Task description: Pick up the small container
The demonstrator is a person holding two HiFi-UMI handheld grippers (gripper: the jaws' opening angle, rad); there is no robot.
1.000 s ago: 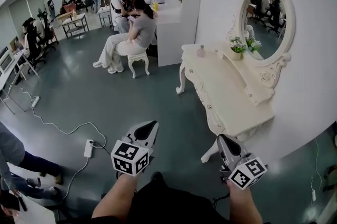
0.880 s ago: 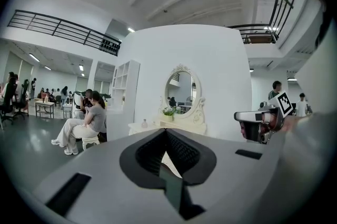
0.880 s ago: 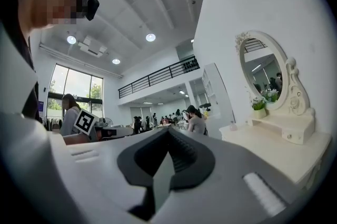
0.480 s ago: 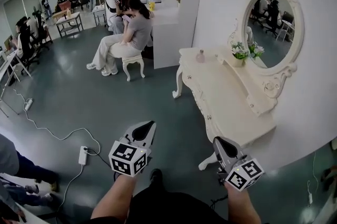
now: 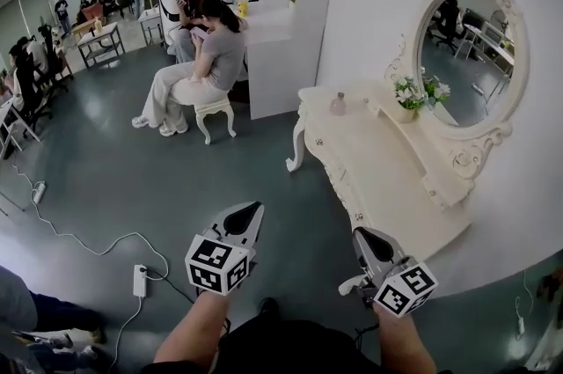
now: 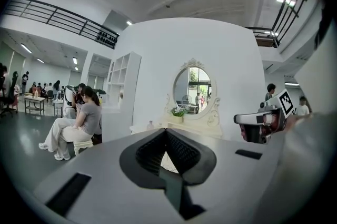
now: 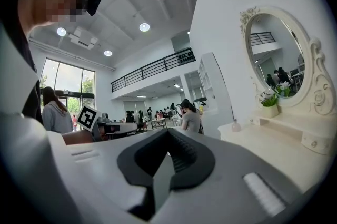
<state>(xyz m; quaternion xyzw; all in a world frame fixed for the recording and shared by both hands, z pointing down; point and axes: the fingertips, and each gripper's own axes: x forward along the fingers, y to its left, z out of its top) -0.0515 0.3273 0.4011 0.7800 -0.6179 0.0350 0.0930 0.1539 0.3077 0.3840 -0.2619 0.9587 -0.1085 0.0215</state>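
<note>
Scene: A person stands in an open hall and holds two grippers out over the grey floor [image 5: 106,170]. An ornate white surface [image 5: 378,161] runs along the wall at right.
Small container: A small pinkish bottle-like small container [image 5: 338,105] stands upright on the far end of the surface. It is well apart from both grippers and not yet touched.
Neighbours: A flower pot [image 5: 409,95] stands to the container's right, near but apart, under an oval mirror [image 5: 471,47].
Left gripper: The left gripper [image 5: 251,214] has its jaws clenched together with nothing between them, and it points toward the far side of the room.
Right gripper: The right gripper [image 5: 365,242] has its jaws pressed together and empty. It sits beside the near end of the surface.
Bystanders: A seated person [image 5: 207,55] on a stool [image 5: 215,110] is at far left of the surface. A power strip [image 5: 139,280] lies on the floor at near left.
Stage: Judged from these views, this is the approach, and the pick-up has not begun.
Handling: The container looks light, rigid and smooth, with a narrower top. It is too small here to tell glass from plastic, so it is best treated as breakable and slippery.
Where to hold: Likely across the wider lower body, with the jaws released first and one on each side. A grip on the narrow top could tip it over.
</note>
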